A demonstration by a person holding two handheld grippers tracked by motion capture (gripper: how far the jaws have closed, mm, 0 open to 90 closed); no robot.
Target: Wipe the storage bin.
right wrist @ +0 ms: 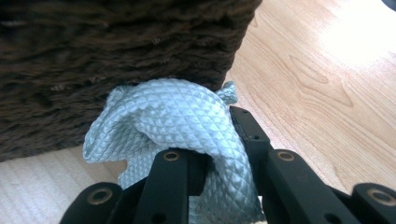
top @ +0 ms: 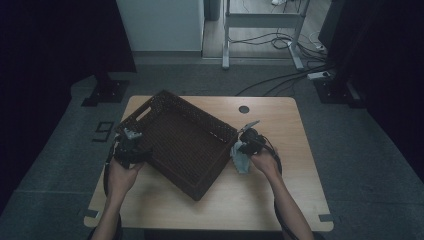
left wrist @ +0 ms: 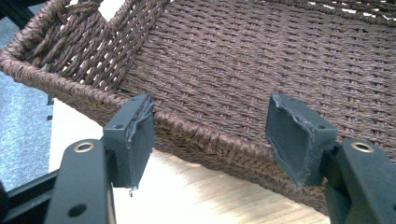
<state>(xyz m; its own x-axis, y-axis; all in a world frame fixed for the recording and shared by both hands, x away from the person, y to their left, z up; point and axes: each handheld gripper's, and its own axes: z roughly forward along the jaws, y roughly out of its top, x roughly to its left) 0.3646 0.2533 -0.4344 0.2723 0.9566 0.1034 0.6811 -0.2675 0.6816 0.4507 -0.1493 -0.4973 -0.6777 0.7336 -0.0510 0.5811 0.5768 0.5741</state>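
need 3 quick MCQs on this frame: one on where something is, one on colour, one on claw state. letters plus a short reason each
1. Where does the pale grey-blue textured cloth lie?
A. inside the basket
B. on the wooden table, against the outer wall of the dark brown woven rectangular basket
C. on the floor

2. What colour is the basket?
A. dark brown
B. white
C. red

3. How does the left claw stand?
A. shut on the cloth
B. shut on the basket rim
C. open, with the near basket rim between its jaws

Answers:
1. B: the right gripper view shows the cloth on the tabletop right at the basket's wall.
2. A: the weave is dark brown in every view.
3. C: the left gripper view shows a wide gap between the jaws, with the rim running across it, while the right claw is shut on the cloth.
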